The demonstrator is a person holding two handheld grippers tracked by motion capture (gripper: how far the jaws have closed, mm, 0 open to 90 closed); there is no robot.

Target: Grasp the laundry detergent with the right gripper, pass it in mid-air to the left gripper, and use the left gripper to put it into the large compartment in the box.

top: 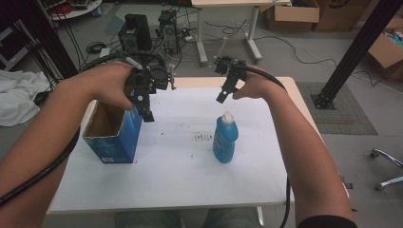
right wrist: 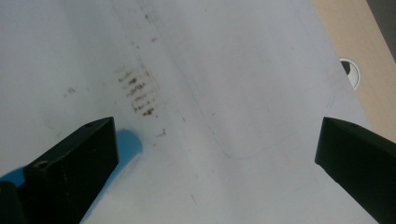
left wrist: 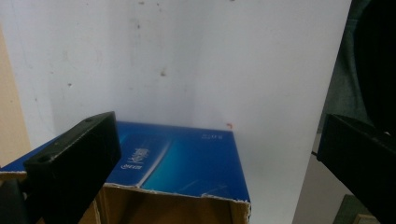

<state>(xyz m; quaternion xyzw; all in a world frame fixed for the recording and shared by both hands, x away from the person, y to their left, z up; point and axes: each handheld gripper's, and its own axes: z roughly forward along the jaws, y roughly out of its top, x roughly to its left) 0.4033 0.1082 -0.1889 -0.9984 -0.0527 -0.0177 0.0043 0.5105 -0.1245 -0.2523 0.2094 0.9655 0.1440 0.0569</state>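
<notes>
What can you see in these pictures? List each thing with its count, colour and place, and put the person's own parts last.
Box: one, blue with a brown inside, open at the top, on the left of the sheet.
Bottle: one, blue with a white cap, upright right of the middle.
Sheet: one, white with small brown marks, covering the table.
Table: one, light wood, under the sheet.
Cardboard boxes: several, brown, on the floor behind.
Left gripper: one, black, jaws open over the box.
Right gripper: one, black, jaws open above the bottle.
Forearms: two, coming in from the bottom.
</notes>
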